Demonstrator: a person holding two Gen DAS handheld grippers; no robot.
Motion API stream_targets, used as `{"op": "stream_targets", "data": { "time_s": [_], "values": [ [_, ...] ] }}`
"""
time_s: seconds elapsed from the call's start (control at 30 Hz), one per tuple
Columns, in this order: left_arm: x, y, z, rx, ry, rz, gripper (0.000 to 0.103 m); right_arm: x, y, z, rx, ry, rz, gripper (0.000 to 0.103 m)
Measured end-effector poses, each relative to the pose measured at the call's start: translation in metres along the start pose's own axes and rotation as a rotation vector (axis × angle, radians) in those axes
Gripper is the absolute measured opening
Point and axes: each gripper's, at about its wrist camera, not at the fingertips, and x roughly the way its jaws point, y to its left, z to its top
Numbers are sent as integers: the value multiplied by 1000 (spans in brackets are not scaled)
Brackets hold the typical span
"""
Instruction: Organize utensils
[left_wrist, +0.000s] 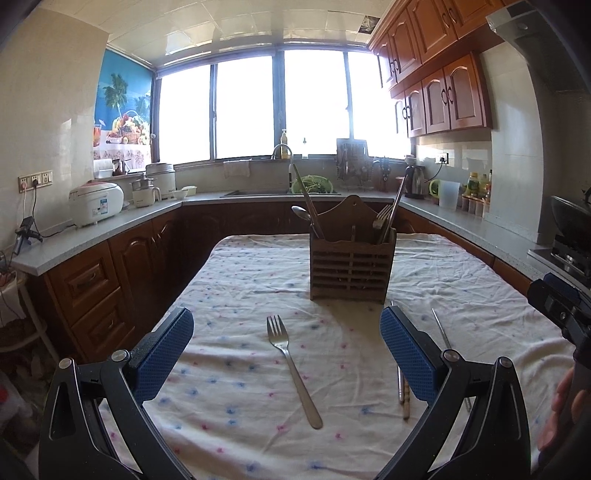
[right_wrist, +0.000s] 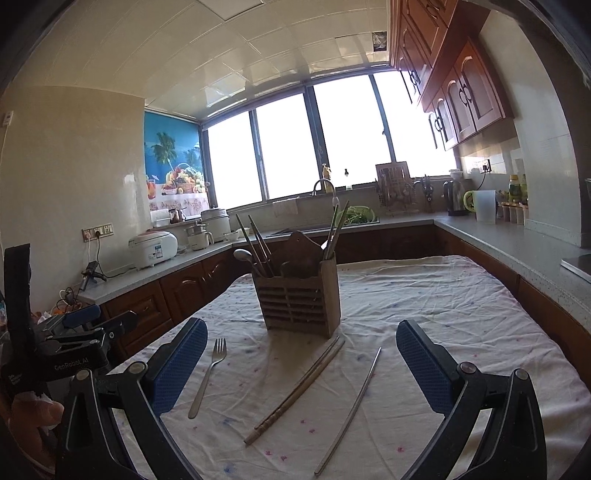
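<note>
left gripper (left_wrist: 286, 354) jaws spread, empty | right gripper (right_wrist: 301, 363) jaws spread, empty | silver metal fork (left_wrist: 291, 363) on white dotted tablecloth (left_wrist: 240, 280), dead ahead between left fingers, handle toward camera, tines toward brown slatted wooden utensil holder (left_wrist: 351, 264) | left nearer | wooden chopsticks (right_wrist: 297, 393), steel chopstick (right_wrist: 351, 410) lie before right.

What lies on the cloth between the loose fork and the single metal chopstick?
The wooden chopsticks lie between the fork and the metal chopstick, clearest in the right wrist view.
</note>
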Motion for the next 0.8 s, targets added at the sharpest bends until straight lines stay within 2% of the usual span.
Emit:
{"op": "stream_targets", "data": {
  "time_s": [0.17, 0.8],
  "values": [
    [2, -8, -14, 33, 16, 15, 103, -4, -1, -10, -9, 5, -19, 103],
    [10, -5, -25, 3, 65, 18, 103, -2, 4, -29, -41, 55, -42, 103]
  ]
}}
